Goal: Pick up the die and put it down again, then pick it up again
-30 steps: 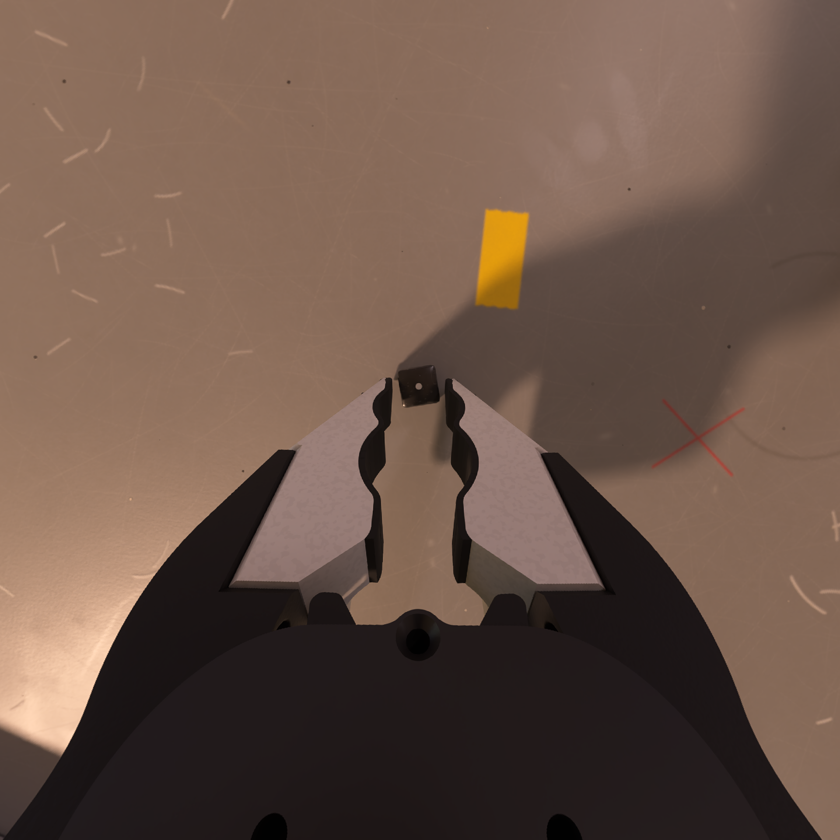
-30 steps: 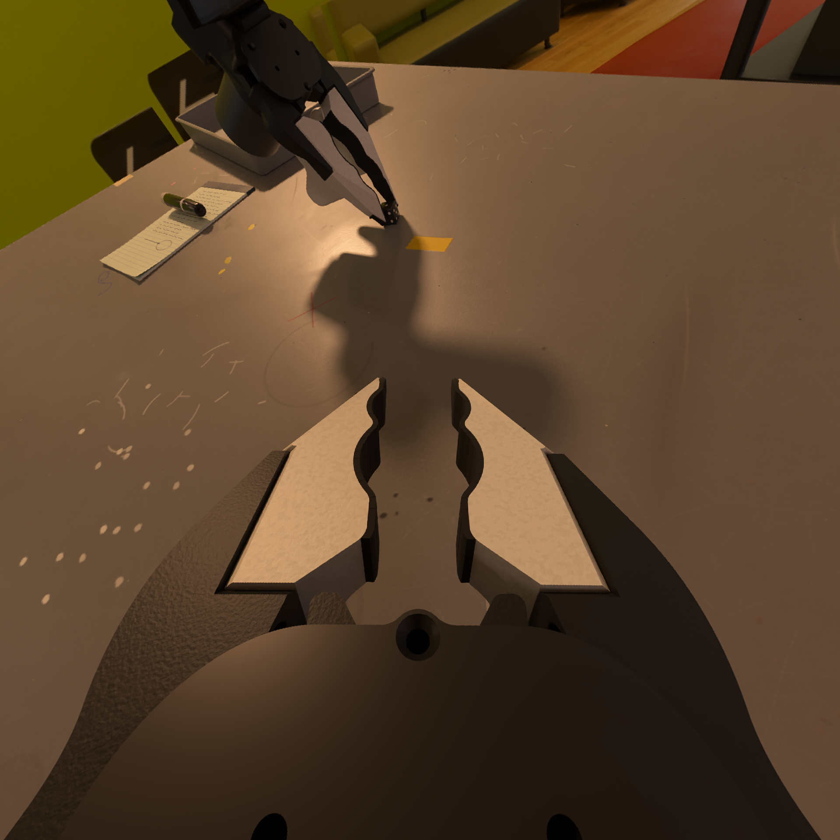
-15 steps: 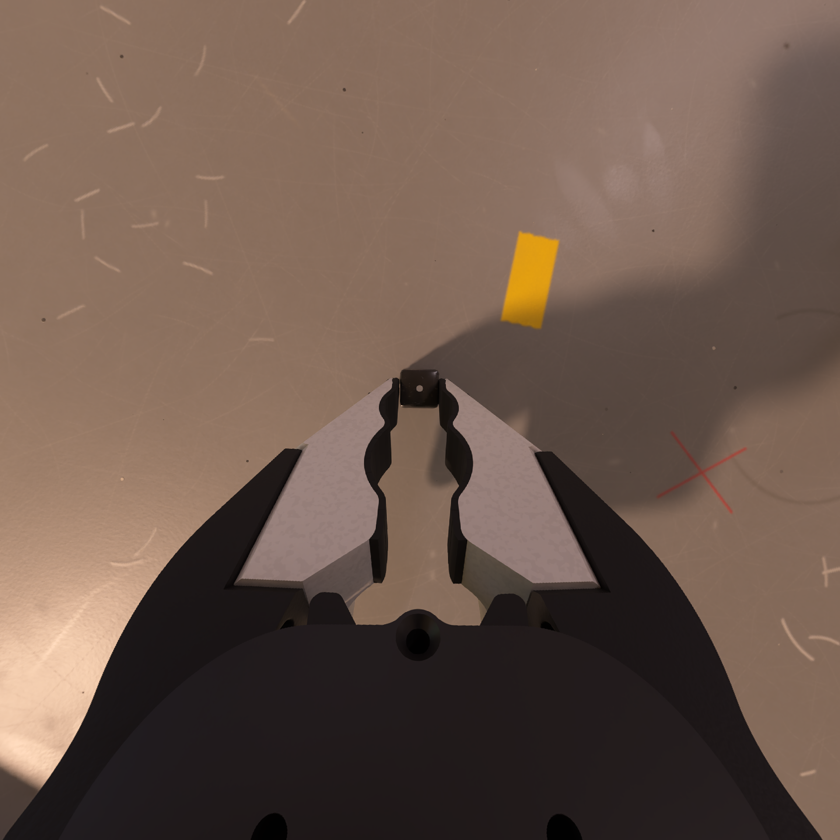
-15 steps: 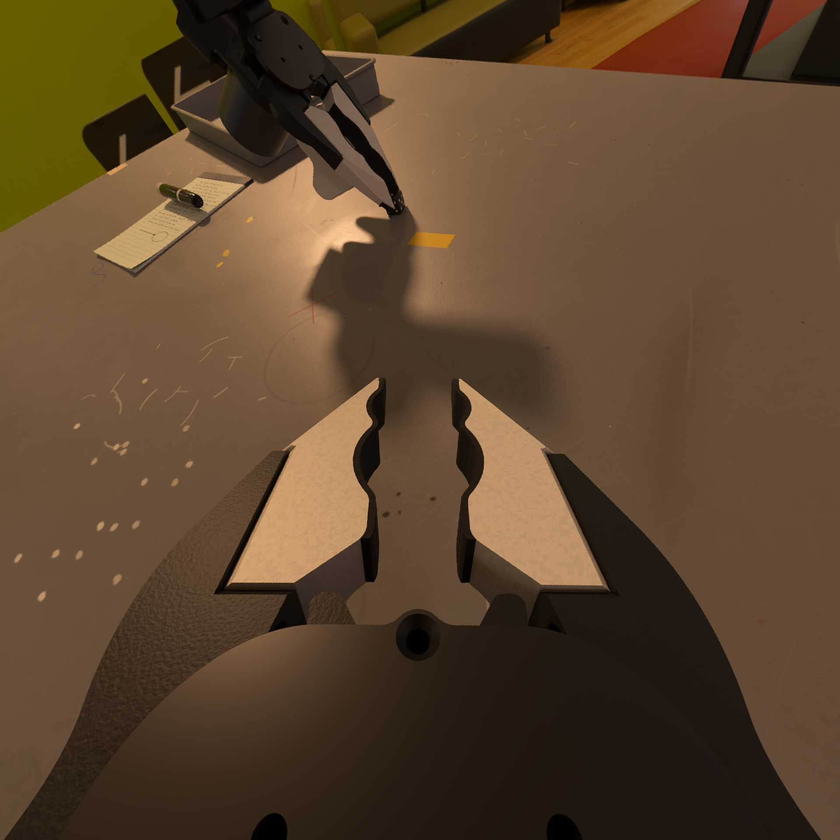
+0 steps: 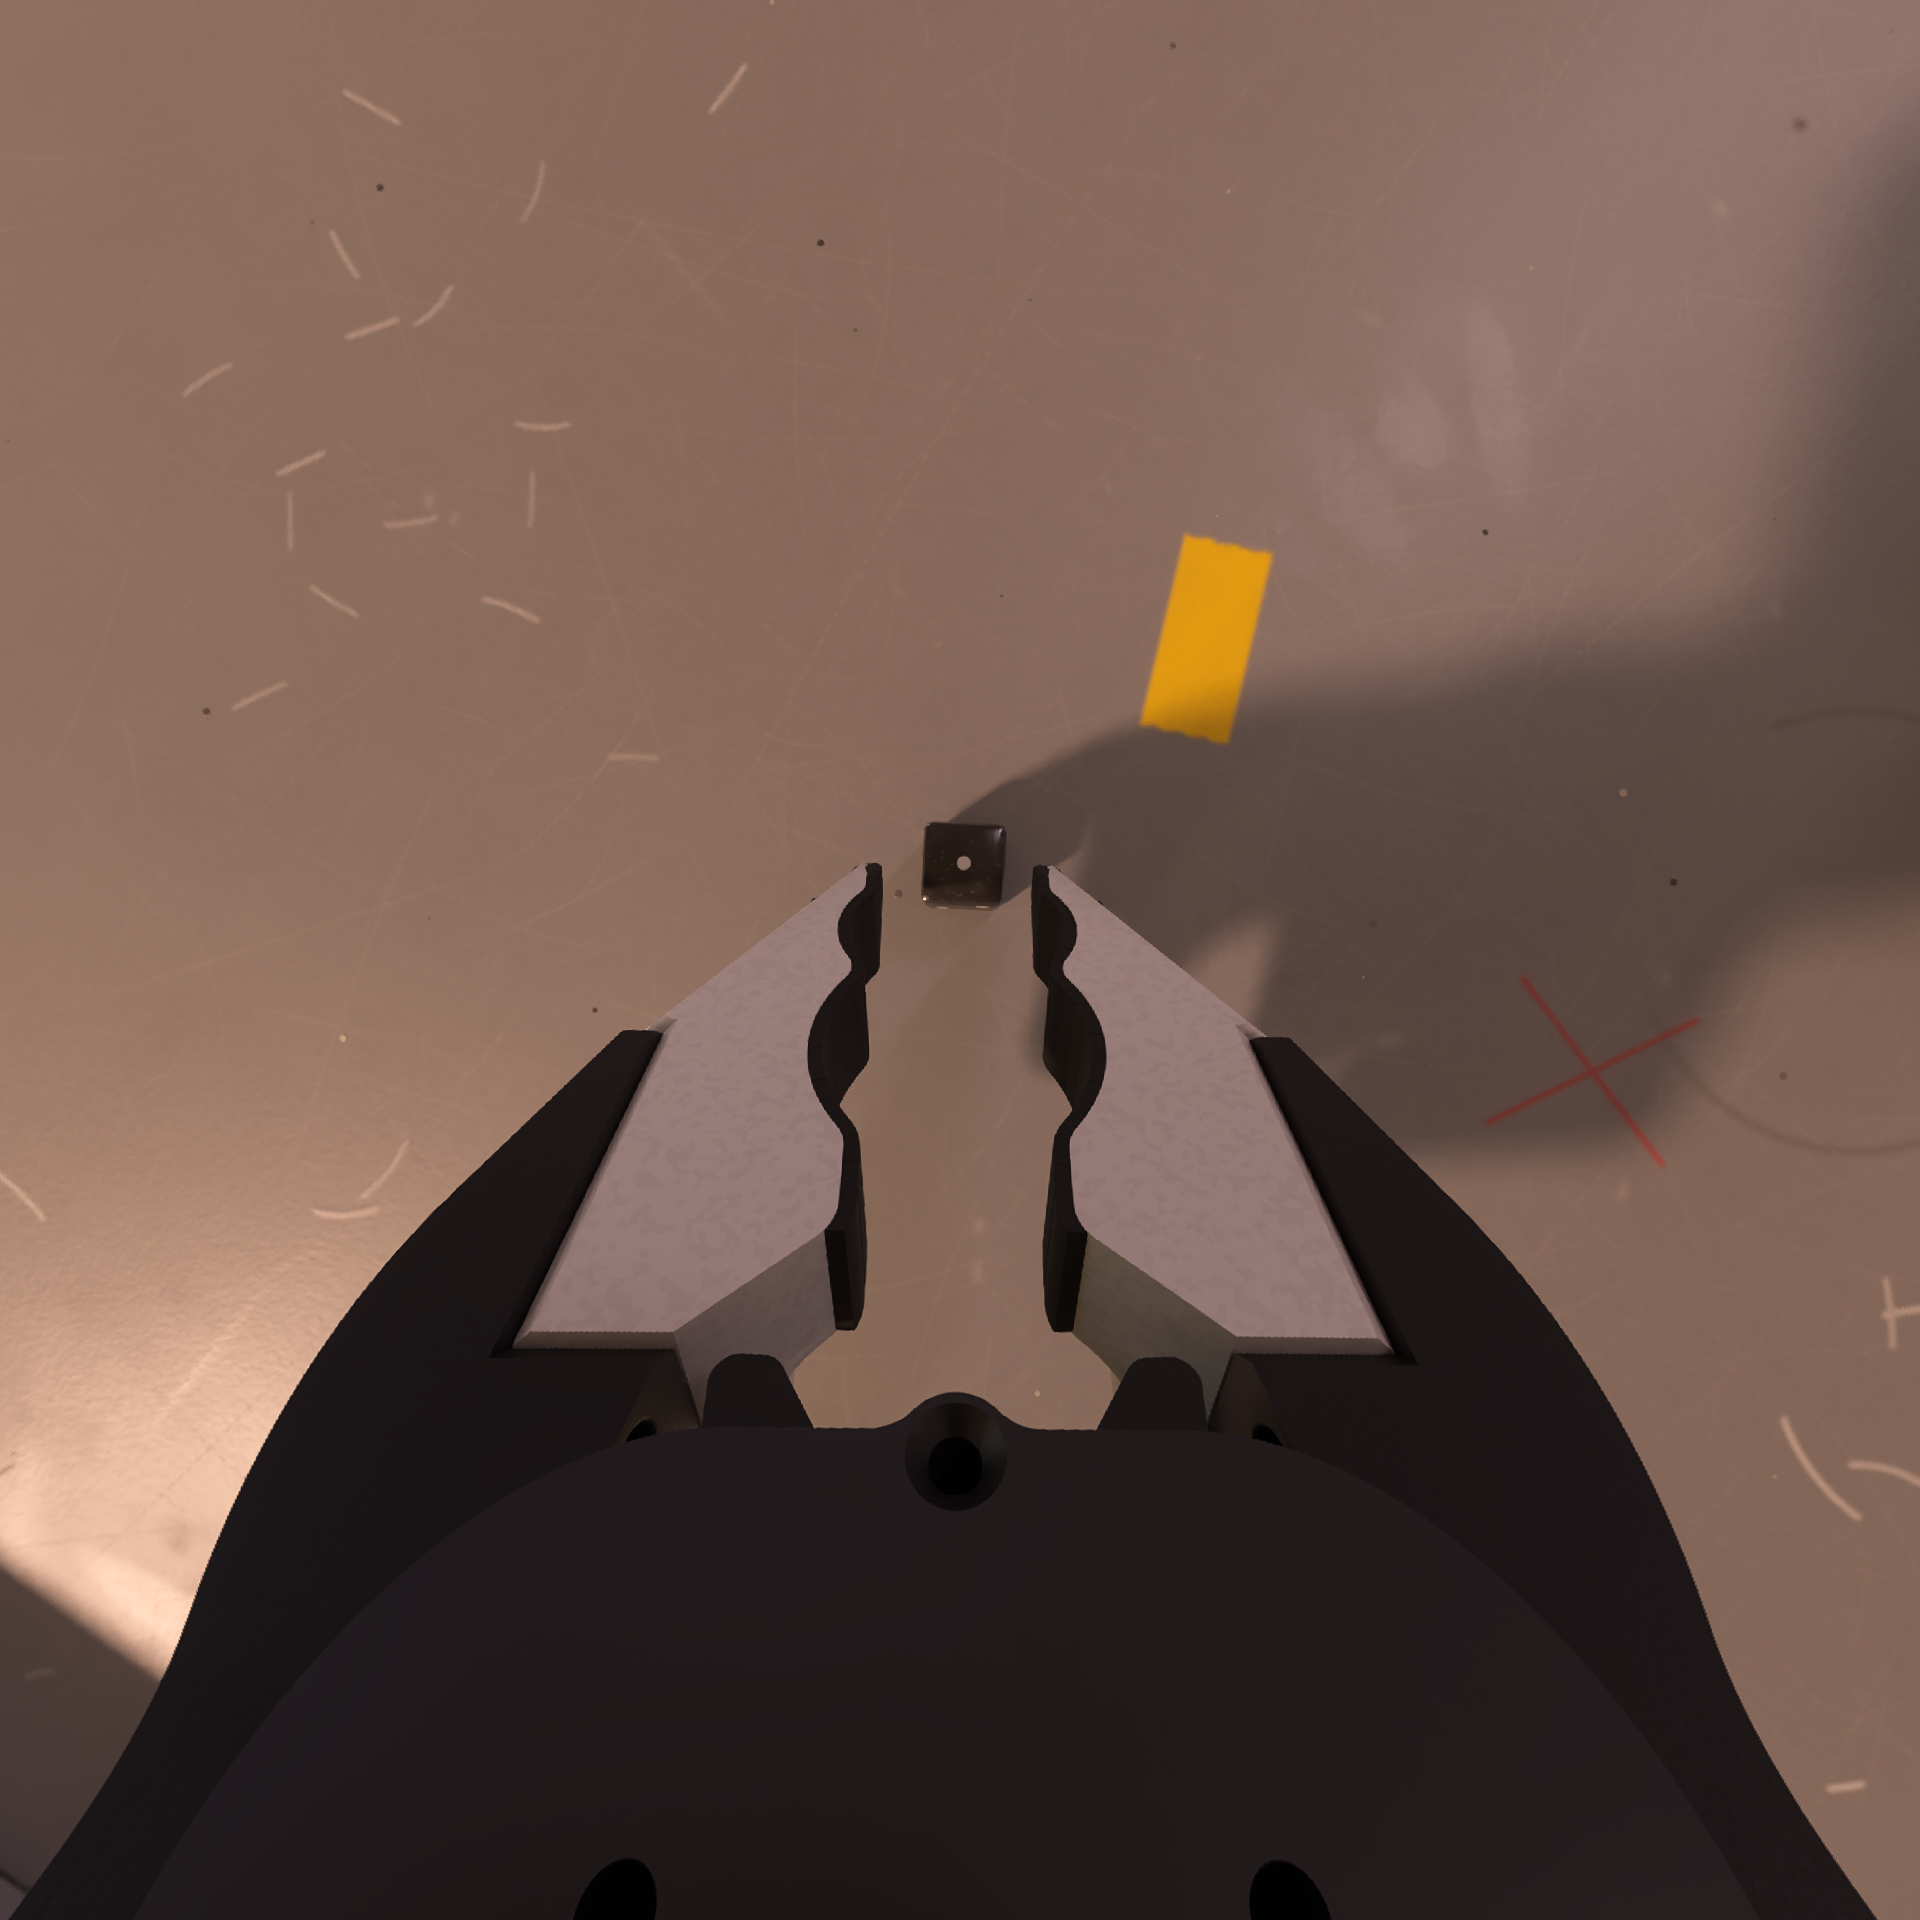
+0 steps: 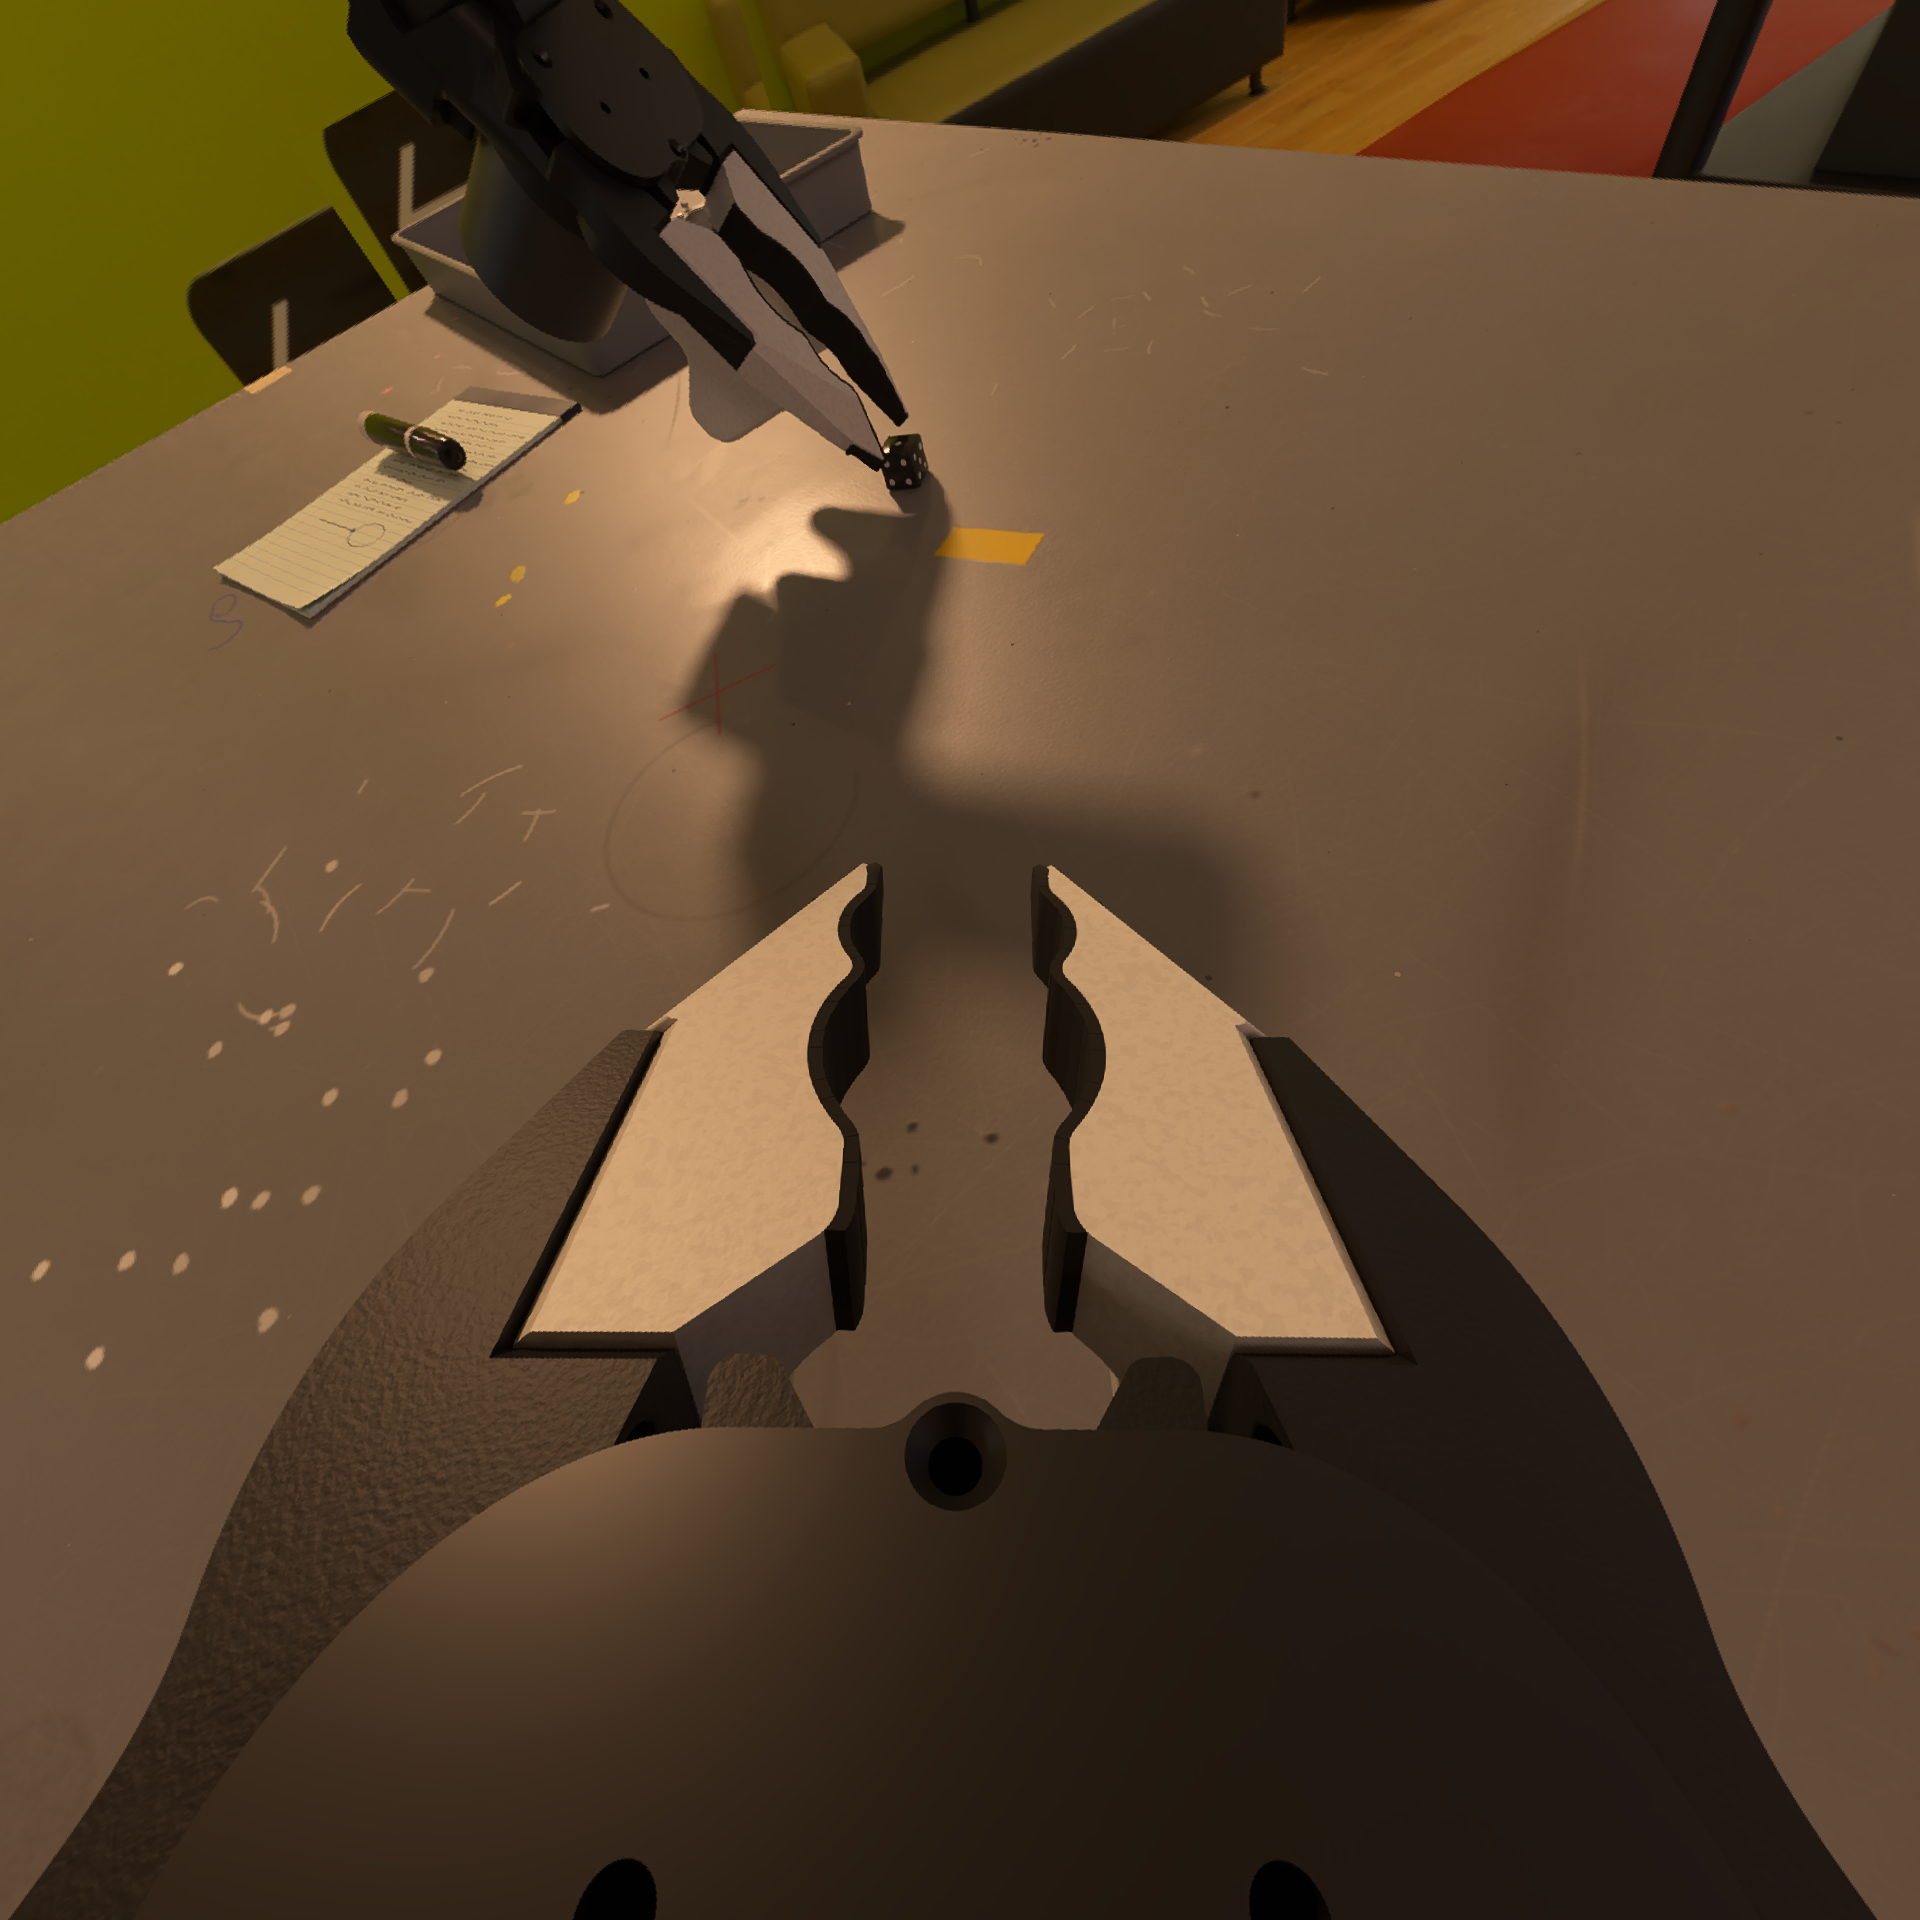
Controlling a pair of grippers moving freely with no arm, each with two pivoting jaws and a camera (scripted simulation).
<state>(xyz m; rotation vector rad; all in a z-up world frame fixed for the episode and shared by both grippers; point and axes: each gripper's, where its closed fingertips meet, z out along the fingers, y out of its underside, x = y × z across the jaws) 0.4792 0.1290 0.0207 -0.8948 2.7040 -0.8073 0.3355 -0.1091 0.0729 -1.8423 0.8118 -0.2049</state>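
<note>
The die [image 5: 963, 865] is small and black with white pips, one pip facing up. It rests on the brown table just at the tips of my left gripper [image 5: 956, 873], whose jaws stand open with gaps on both sides of it. In the right wrist view the die [image 6: 904, 462] sits on the table at the tips of the left gripper [image 6: 878, 442], which tilts down over it. My right gripper [image 6: 956, 873] is open and empty, low over the table and well short of the die.
A yellow tape strip [image 5: 1205, 639] lies just beyond the die and right of it. A red cross mark [image 5: 1590, 1070] is to the right. A notepad [image 6: 395, 499] with a marker [image 6: 416, 442] and a grey tray [image 6: 821, 166] lie at the far left.
Half a second ago my left gripper was shut on the die. Its jaws have opened and the die now lies free on the table. The right gripper has not moved.
</note>
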